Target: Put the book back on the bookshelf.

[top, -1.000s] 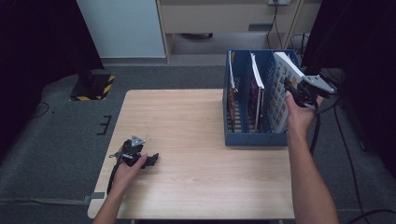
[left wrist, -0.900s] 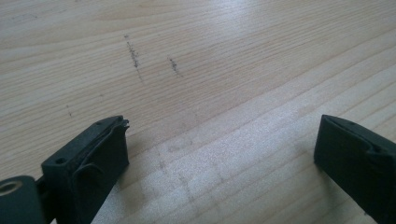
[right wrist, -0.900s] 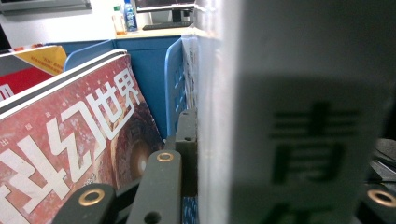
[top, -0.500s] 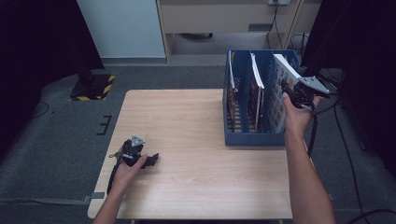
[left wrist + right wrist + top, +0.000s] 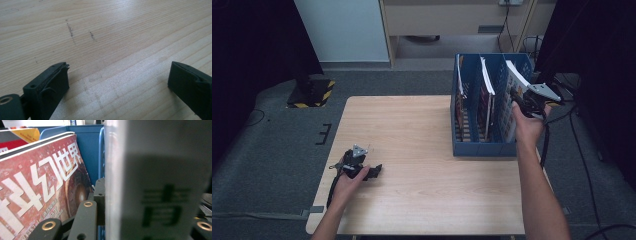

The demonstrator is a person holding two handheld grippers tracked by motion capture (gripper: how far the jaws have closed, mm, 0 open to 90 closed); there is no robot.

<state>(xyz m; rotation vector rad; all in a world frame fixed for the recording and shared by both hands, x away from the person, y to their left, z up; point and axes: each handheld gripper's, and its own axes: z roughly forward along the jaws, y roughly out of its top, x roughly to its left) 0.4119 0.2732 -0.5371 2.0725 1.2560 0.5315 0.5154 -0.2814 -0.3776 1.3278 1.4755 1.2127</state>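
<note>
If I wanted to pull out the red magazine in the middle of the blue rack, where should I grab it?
Probably by its top edge, coming from above. The red magazine stands nearly upright in the middle slot of the blue rack, leaning a little, and the rack's walls cover its lower part. Only the top edge sticks out free, so pinch there across its thin width and lift straight up.

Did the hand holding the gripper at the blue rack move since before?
No. The right gripper sits at the same spot by the blue rack, clamped on the white magazine.
</note>
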